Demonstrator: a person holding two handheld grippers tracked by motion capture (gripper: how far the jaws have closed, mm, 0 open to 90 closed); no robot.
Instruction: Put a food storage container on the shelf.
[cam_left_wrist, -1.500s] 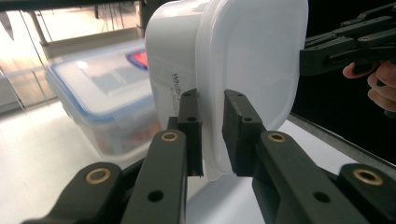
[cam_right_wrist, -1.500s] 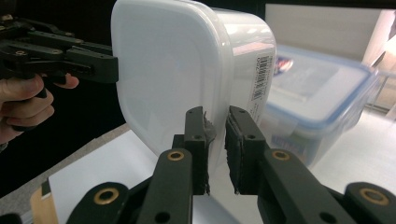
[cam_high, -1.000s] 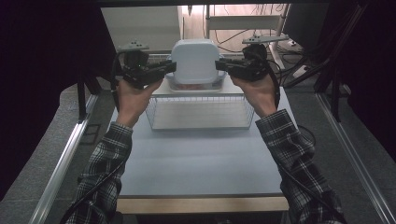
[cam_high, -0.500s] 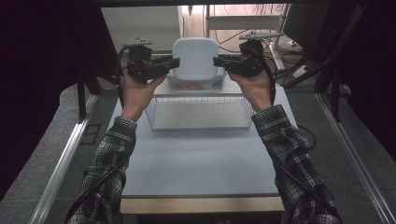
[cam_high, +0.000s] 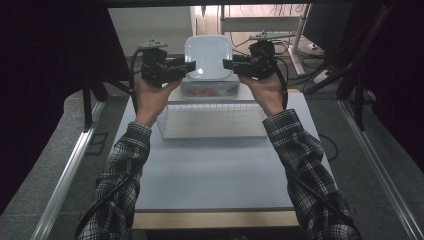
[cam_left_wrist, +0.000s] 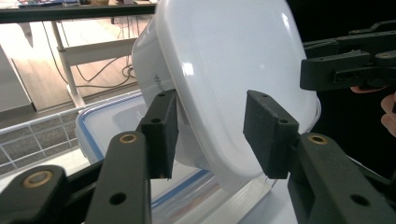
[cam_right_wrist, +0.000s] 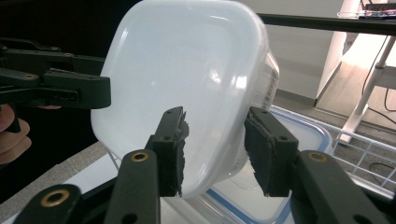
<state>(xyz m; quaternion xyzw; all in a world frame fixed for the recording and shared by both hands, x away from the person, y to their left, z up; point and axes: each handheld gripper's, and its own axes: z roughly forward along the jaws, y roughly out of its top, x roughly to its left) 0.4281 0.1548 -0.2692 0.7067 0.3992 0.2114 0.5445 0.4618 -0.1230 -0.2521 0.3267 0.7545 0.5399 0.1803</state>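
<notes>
- Your jaws on both sides have just been opening. A second ago your left gripper (cam_high: 186, 65) and right gripper (cam_high: 230, 63) pinched the opposite edges of the white, rounded-square plastic container (cam_high: 208, 56); now each pair stands spread with only the container's edge between its pads, no longer pressing.
- Both hands have drawn slightly outward from the container as the grip let go.
- The container has stayed where you put it: standing tilted on the clear, blue-rimmed lidded plastic box (cam_high: 209, 89), which sits just behind the white wire basket (cam_high: 212, 120) on the pale table (cam_high: 210, 175). I take that to mean the placing step is done and you are releasing; the container looks steady enough to leave, though its tilt makes me wary of a nudge as you withdraw.
- The left gripper view shows the container's side wall running between your left pads (cam_left_wrist: 161, 130), with a gap at the far pad, something the high view cannot resolve.
- The right gripper view shows the frayed face of one right pad (cam_right_wrist: 176, 149) and a label strip (cam_right_wrist: 271, 86) on the container's rim.
- The high view alone lets you see the basket's place before the jaws and both plaid sleeves (cam_high: 120, 175).
</notes>
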